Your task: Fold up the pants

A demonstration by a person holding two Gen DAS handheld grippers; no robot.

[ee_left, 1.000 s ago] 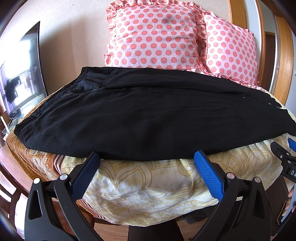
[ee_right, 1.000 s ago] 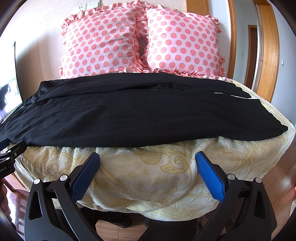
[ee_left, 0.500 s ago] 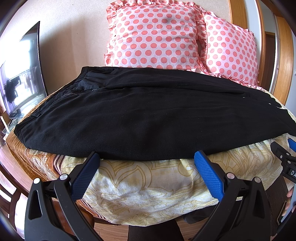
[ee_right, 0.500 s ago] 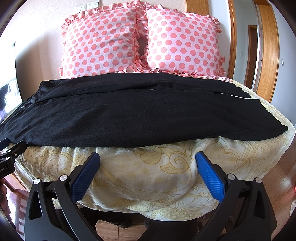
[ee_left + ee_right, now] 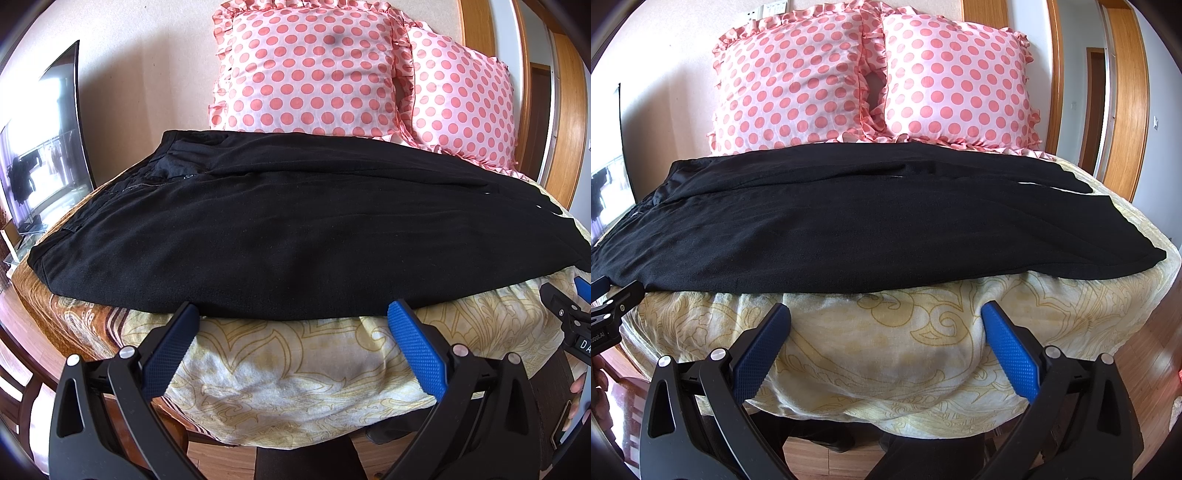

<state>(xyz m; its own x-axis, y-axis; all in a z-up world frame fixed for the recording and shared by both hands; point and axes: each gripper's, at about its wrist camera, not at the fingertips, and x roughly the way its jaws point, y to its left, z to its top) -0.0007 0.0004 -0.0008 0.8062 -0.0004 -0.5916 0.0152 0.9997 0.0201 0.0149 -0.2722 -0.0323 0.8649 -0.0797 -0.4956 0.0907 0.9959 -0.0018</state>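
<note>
Bed [image 5: 295, 369]: pants [image 5: 277, 251] beyond hand-held gripper [image 5: 291, 317]

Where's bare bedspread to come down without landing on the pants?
Free: the yellow bedspread strip between the pants near edge and both open tools, plus the right corner beyond the leg hems. Crowded: pants cover the middle; pillows fill the head.

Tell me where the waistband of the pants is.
In the left wrist view the waistband lies at the left end of the pants, near the TV; the legs run right across the bed, before the pillows.
</note>
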